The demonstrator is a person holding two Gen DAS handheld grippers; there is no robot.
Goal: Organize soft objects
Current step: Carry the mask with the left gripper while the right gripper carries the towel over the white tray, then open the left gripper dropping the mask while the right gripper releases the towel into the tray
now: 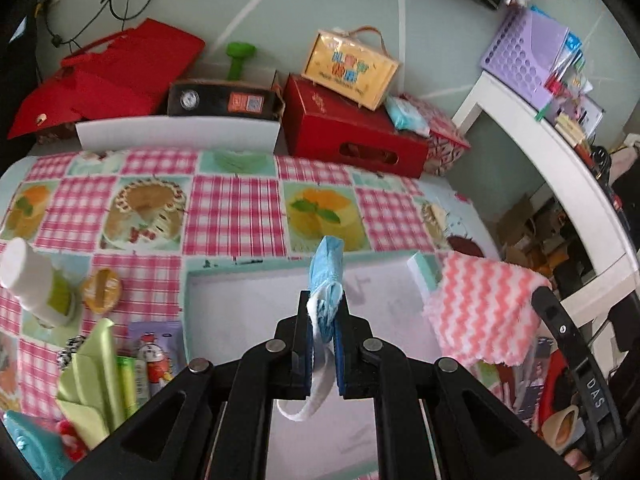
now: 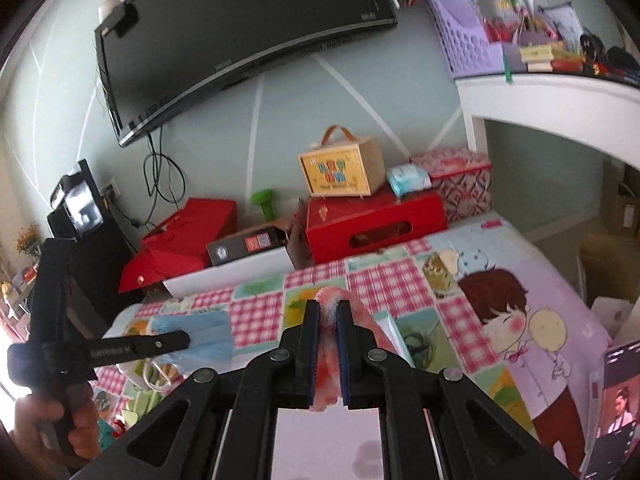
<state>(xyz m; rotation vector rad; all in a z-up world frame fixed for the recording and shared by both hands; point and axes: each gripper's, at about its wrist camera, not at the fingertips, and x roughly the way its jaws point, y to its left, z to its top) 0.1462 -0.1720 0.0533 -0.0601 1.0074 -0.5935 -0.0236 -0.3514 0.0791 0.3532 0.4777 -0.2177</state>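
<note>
Black left gripper (image 1: 324,312) clamps a pleated blue face mask (image 1: 327,276), white ear loop dangling, above a shallow white tray (image 1: 224,320). Right of the tray, the right gripper (image 2: 328,320) pinches a fluffy pink-and-white zigzag cloth (image 1: 484,312); its lower edge is hidden.

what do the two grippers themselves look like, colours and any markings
Both the left gripper and the right gripper are matte black linkage frames with silver rivet pivots and blue pads lining the two flat fingers. White lettering runs along each one's side. A bare hand holds the left one's black handle.
</note>
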